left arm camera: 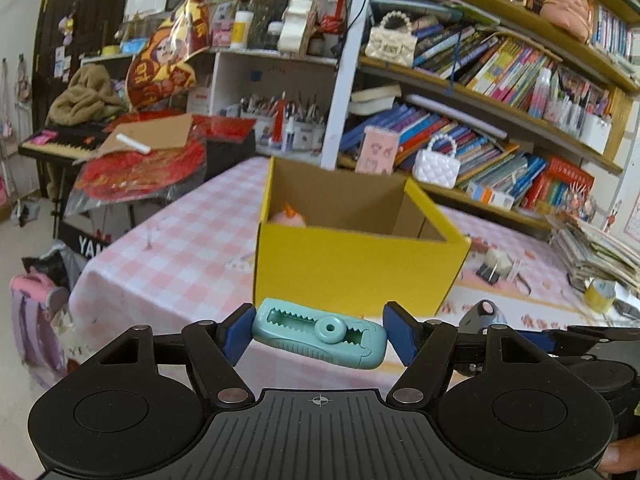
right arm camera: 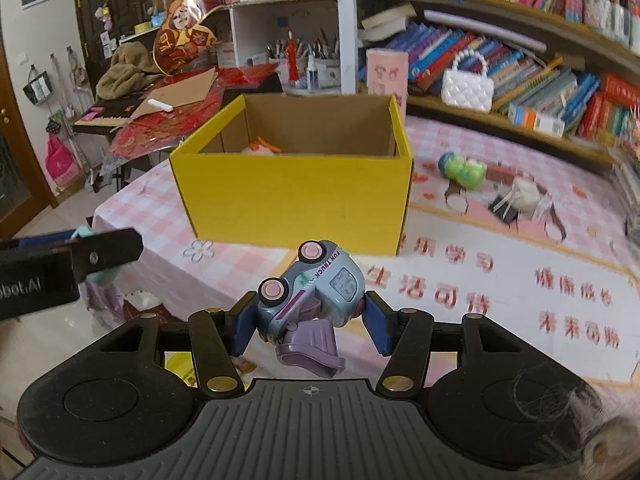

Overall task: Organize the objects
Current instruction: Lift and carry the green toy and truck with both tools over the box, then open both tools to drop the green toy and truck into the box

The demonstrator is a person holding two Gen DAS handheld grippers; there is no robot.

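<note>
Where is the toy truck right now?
In the right wrist view, the toy truck is tipped on its side in the right gripper, clear of the pink checked table, just short of the yellow box.

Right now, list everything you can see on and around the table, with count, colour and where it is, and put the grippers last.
Box: one, yellow cardboard, open top, on the table, something orange and pink inside.
Table: one, pink-and-white checked cloth with red writing.
Green toy: one, green with a blue end, lying right of the box.
Binder clip: one, black, on the table past the green toy.
White handbag: one, with a pearl handle, on the bookshelf.
Books: many, mixed colours, on the shelves.
Teal cutter: one, teal, between the left gripper's fingers.
Toy truck: one, grey-blue with pink wheels, tipped over in the right gripper.
Left gripper: holding the cutter.
Right gripper: holding the truck.
</note>
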